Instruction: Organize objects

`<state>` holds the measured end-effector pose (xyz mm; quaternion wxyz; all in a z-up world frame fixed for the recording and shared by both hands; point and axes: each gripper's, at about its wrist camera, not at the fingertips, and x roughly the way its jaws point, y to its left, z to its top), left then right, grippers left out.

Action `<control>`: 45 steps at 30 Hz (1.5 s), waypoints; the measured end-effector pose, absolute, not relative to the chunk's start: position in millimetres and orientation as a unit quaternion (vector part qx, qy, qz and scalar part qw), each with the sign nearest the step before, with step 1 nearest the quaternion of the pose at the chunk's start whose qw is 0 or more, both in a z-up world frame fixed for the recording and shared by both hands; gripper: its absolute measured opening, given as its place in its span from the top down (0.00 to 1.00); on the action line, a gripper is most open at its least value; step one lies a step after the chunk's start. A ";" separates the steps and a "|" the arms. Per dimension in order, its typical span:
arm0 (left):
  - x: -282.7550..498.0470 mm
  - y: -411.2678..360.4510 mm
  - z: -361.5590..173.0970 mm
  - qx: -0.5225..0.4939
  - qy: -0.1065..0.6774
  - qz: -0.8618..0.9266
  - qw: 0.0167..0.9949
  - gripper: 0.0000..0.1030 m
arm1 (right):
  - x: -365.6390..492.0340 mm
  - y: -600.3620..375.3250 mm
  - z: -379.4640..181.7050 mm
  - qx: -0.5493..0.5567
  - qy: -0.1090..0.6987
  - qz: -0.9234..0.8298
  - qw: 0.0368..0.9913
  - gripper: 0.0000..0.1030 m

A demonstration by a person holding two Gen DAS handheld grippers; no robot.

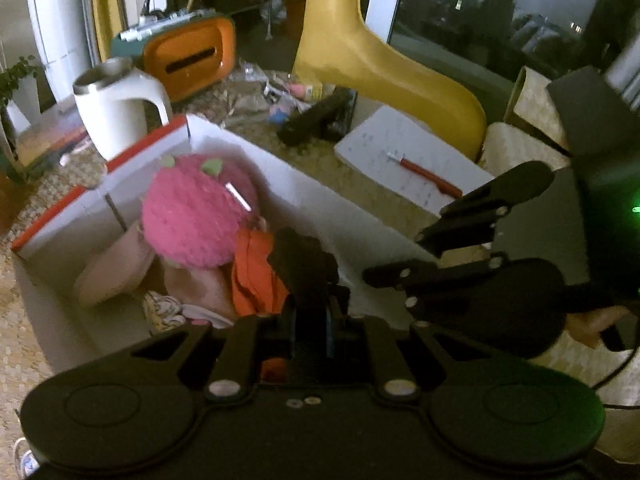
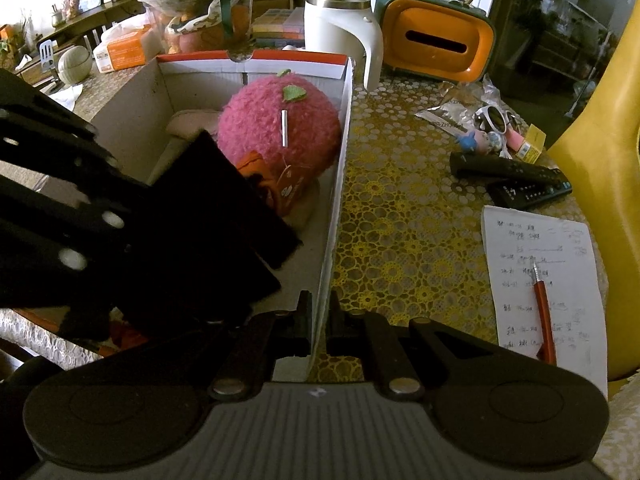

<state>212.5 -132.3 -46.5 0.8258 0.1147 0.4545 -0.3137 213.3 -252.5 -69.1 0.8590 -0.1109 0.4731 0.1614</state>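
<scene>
A white cardboard box (image 1: 312,200) with a red-edged rim holds a pink plush strawberry toy (image 1: 196,216), an orange cloth (image 1: 252,276) and pale soft items. My left gripper (image 1: 311,320) is over the box, shut on a black flat object (image 1: 304,264). In the right wrist view my right gripper (image 2: 319,320) is shut on the box's right wall (image 2: 340,184). The plush (image 2: 276,128) lies inside, with the left gripper and its black object (image 2: 224,220) at the left.
On the lace-covered table lie a notepad (image 2: 544,280) with a red pen (image 2: 544,316), two black remotes (image 2: 516,180), small toys and sunglasses (image 2: 492,128). A white kettle (image 2: 340,28) and an orange tissue box (image 2: 436,40) stand behind the box. A yellow chair (image 1: 360,56) is at the right.
</scene>
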 end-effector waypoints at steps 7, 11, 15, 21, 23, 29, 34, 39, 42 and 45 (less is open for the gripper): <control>223.5 -141.9 -66.8 0.125 0.478 -0.317 0.810 0.89 | 211.9 -253.3 -68.9 -0.107 0.475 0.161 0.858 0.94; 228.5 -148.8 -74.9 0.142 0.488 -0.319 0.800 0.89 | 210.7 -253.0 -68.5 -0.107 0.475 0.161 0.858 0.94; 232.0 -152.4 -80.5 0.146 0.495 -0.320 0.794 0.89 | 212.0 -253.9 -68.8 -0.106 0.476 0.161 0.858 0.94; 233.7 -157.1 -86.9 0.148 0.505 -0.321 0.788 0.89 | 212.6 -256.1 -69.2 -0.103 0.478 0.161 0.857 0.94; 233.5 -156.5 -86.5 0.147 0.505 -0.320 0.788 0.86 | 212.6 -256.0 -69.1 -0.104 0.478 0.162 0.857 0.94; 230.9 -156.2 -83.8 0.137 0.507 -0.318 0.789 0.79 | 212.5 -256.7 -68.9 -0.104 0.477 0.160 0.858 0.94; 224.2 -148.9 -75.4 0.128 0.499 -0.318 0.796 0.69 | 212.5 -256.6 -68.4 -0.103 0.478 0.160 0.858 0.94; 218.0 -139.0 -66.5 0.117 0.491 -0.317 0.803 0.58 | 211.9 -256.4 -67.8 -0.105 0.478 0.159 0.858 0.94; 212.2 -132.8 -60.8 0.113 0.483 -0.314 0.809 0.50 | 211.7 -256.4 -67.6 -0.105 0.478 0.158 0.857 0.94; 207.6 -126.9 -54.0 0.105 0.477 -0.313 0.815 0.48 | 211.9 -256.7 -67.3 -0.106 0.478 0.158 0.857 0.94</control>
